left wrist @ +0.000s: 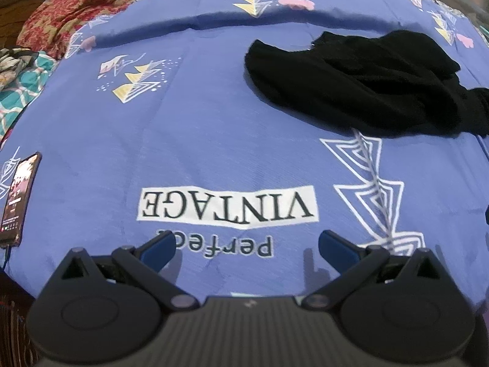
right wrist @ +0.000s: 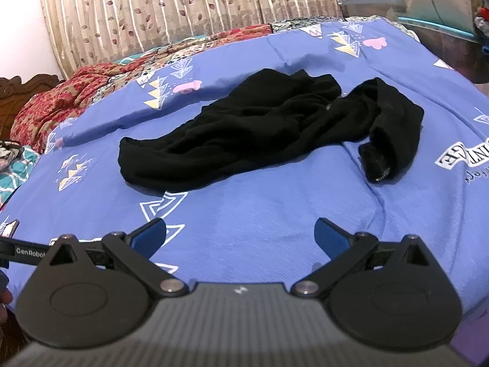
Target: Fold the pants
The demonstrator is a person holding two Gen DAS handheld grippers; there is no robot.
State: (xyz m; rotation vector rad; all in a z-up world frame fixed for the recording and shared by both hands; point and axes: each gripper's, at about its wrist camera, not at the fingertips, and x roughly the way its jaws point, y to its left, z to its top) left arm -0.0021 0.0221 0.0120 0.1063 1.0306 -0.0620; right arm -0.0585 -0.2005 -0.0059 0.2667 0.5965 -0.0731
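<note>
A: Largest first. Blue printed bedspread (right wrist: 275, 214) across the whole bed, mostly flat, creased near the far side. Bare cloth on the near half.

B: Next down?

A: Black pants (right wrist: 259, 131) in a crumpled heap on the far half. Not folded at all. One leg bent round to the right, cuff end (right wrist: 379, 174) pointing back toward the camera. Other end bunched low at the left; possibly the waistband, too dark to tell.

B: Around the edges?

A: Red patterned blanket (left wrist: 70, 9) piled at the head end, well apart from the pants. Leaf-print curtain (right wrist: 183, 9) behind the bed. Carved wooden headboard (right wrist: 27, 88) at the left. Phone (left wrist: 18, 195) lying near the left edge of the spread, screen lit, well clear of the heap.

B: And the tools?

A: Left gripper (left wrist: 244, 250) spread fully wide, gripping nothing, tilted down over the "VINTAGE" print (left wrist: 226, 205), pants up and to its right. Right gripper (right wrist: 241, 238) likewise wide apart and empty, aimed straight at the heap across bare spread.

B: Why so?

A: Looks like a starting stance: both ready to reach in and pull the heap flat. Plenty of bare spread in front for laying the legs out; only the phone worth avoiding.
</note>
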